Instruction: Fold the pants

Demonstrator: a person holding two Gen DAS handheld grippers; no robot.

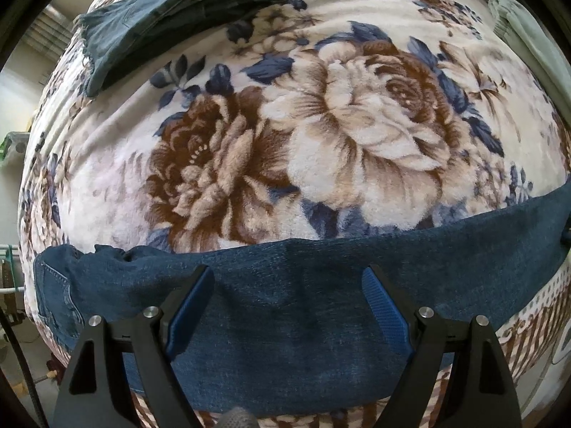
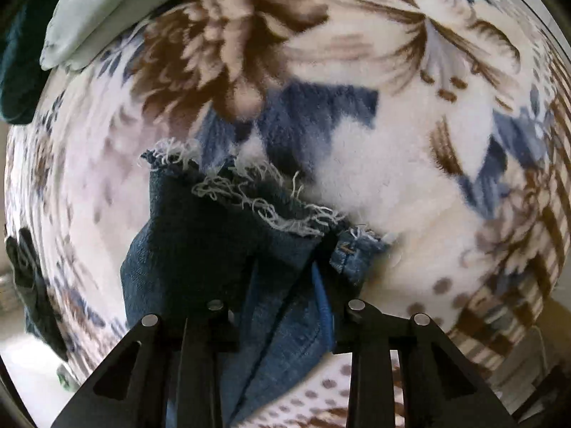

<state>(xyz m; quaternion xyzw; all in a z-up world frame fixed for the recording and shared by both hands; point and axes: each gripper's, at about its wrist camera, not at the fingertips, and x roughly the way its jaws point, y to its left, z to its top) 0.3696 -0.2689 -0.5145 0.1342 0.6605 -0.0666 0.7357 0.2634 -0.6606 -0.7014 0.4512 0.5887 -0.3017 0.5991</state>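
Frayed denim pants (image 2: 228,235); plush blanket (image 1: 357,135)

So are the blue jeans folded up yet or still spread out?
Still spread out: the blue jeans stretch long across the flowery blanket, and the right hand-held gripper grips their frayed hem.

Blue denim pants (image 1: 292,306), brown/cream floral blanket (image 1: 321,135).

The pants (image 1: 285,306) lie across the near edge of the blanket (image 1: 357,142). Folded jeans (image 1: 171,18) rest at far left, a folded garment (image 1: 528,46) at far right.
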